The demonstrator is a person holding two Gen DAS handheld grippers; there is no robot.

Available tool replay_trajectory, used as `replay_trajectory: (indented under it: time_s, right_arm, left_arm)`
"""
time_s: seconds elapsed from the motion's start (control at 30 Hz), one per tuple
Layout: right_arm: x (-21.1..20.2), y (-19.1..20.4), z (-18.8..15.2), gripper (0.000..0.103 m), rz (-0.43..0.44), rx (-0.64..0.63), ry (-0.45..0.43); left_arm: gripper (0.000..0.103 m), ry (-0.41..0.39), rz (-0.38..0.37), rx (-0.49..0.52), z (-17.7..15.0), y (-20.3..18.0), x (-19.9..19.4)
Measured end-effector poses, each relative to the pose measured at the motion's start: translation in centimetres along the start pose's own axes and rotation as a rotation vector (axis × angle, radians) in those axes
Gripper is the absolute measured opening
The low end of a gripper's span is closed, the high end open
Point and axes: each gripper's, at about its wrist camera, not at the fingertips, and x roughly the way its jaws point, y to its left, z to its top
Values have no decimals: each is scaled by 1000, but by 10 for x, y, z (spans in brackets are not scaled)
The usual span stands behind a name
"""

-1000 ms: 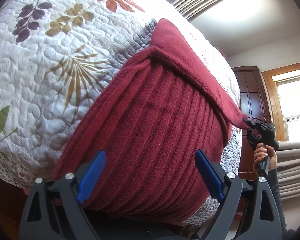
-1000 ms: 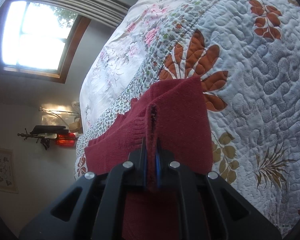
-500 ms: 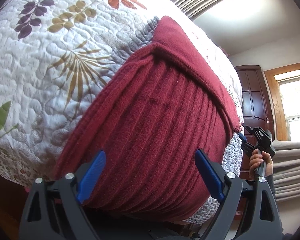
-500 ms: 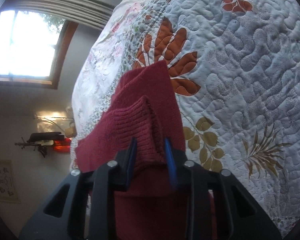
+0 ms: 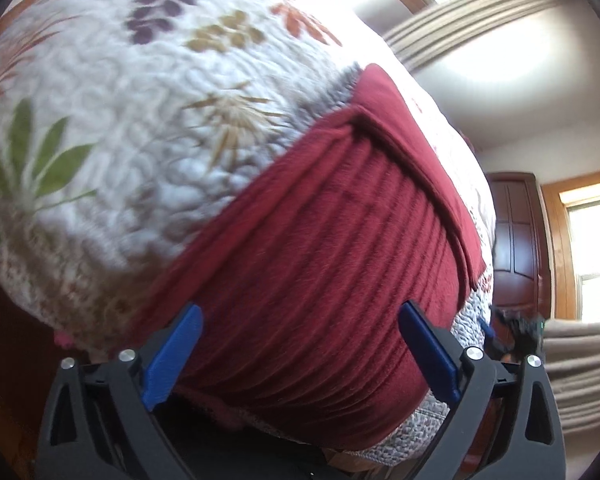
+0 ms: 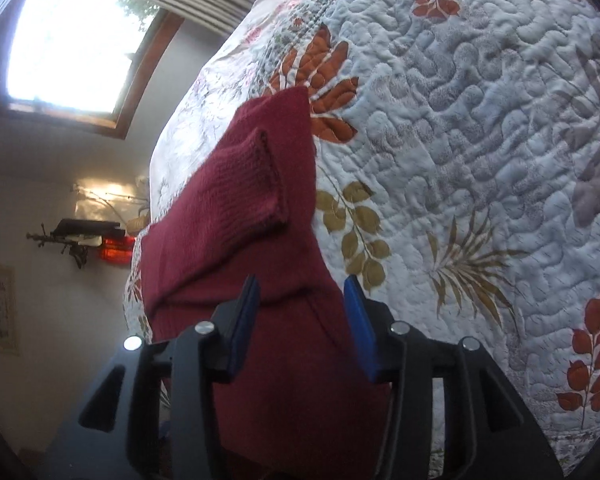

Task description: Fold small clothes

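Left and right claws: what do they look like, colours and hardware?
Both match. The left claw has black plastic arms with triangular cut-outs, silver round screw heads and flat blue finger pads. The right claw has the same black frame, silver screws and blue pads. No cables or markings show.

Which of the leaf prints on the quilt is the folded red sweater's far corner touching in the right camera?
The big orange leaf print: the sweater's far corner overlaps it. The tan sprig sits beside the sweater's edge.
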Motion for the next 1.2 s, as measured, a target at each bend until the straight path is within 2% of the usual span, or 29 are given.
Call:
replay_trajectory:
  time_s: [0.07, 0.17, 0.27, 0.4, 0.6, 0.73, 0.93, 1.03, 1.13, 1.2]
  right_arm:
    - [-2, -9, -21, 63, 14, -20, 33]
    - [-9, -21, -58, 75, 17, -42, 64]
    - [-17, -32, -100, 81, 27, -44, 89]
    - [-28, -41, -153, 81, -6, -59, 99]
    - [-34, -51, -218, 82, -33, 9, 96]
    - [-32, -56, -245, 83, -64, 14, 100]
    - [-26, -58, -275, 84, -75, 48, 86]
    - [-21, -56, -287, 84, -69, 39, 92]
    - [-16, -55, -292, 84, -67, 24, 96]
    - [-13, -56, -292, 84, -51, 22, 99]
  left_arm:
    - [99, 16, 16, 9, -3, 7, -2]
    - [99, 67, 44, 28, -4, 22, 0]
    - [99, 98, 61, 63, -3, 41, 3]
    - [99, 169, 45, 122, 4, 69, 20]
    - [99, 274, -37, 264, 9, 88, 47]
    - [99, 317, -90, 337, 4, 91, 58]
    - [98, 404, -98, 418, -10, 96, 82]
    - [90, 416, -89, 450, -16, 97, 83]
    - [64, 429, -109, 455, -21, 91, 80]
    - [63, 456, -114, 465, -24, 85, 86]
